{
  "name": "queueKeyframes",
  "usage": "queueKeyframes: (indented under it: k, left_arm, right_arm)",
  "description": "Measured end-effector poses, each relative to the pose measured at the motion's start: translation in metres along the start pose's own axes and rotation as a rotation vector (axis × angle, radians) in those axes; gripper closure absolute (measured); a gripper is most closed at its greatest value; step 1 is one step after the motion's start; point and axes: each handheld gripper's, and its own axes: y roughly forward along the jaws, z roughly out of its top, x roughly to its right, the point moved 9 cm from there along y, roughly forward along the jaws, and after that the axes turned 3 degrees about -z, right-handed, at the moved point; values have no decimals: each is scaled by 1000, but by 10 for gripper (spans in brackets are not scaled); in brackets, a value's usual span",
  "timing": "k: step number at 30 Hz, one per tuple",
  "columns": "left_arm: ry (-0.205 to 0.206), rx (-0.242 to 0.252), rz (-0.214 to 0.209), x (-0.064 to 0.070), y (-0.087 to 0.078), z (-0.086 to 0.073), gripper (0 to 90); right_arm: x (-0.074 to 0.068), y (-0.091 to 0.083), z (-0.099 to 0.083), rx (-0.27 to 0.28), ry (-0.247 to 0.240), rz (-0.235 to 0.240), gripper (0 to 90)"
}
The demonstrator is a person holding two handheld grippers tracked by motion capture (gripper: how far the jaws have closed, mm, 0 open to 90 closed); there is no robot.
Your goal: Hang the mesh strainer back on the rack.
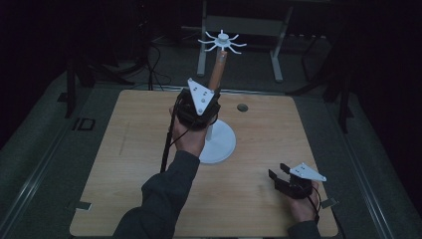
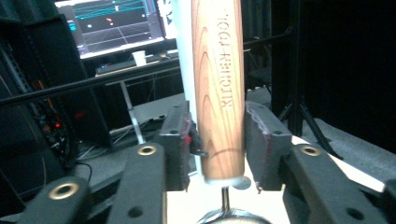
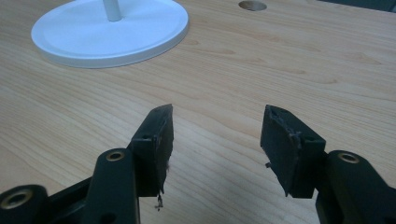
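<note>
- The worktop is a pale wood-grain board with rounded corners; a small round hole sits near its far edge, right of centre.
- A white stand rests near the middle of the worktop: a smooth round disc base, a thin white post, and at the top a crown of curved white hooks.
- The left gripper, capped by a grey three-cornered plate, is held up over the stand's base, near the post.
- In the left gripper view its black jaws sit on either side of a wooden handle; the left pad touches it, while whether the right pad presses it cannot be told.
- The handle is round, reddish-brown, with visible grain and the burned-in words "KITCHEN TOOL"; it stands upright beside the post, its top just under the hooks, and a thin metal shank leaves its lower end.
- The right gripper lies low near the worktop's near right corner, jaws spread apart over bare wood with nothing between them.
</note>
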Motion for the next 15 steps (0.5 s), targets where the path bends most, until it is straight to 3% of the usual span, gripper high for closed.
queueKeyframes:
  k: [10,15]
  left_arm:
    - [2,-1,-29,2,-4,-13,532]
    - [-2,-27,-45,2,-5,-23,526]
  right_arm:
    - [0,0,0,0,1,-2,434]
    - [1,0,-1,-6,5,-8,434]
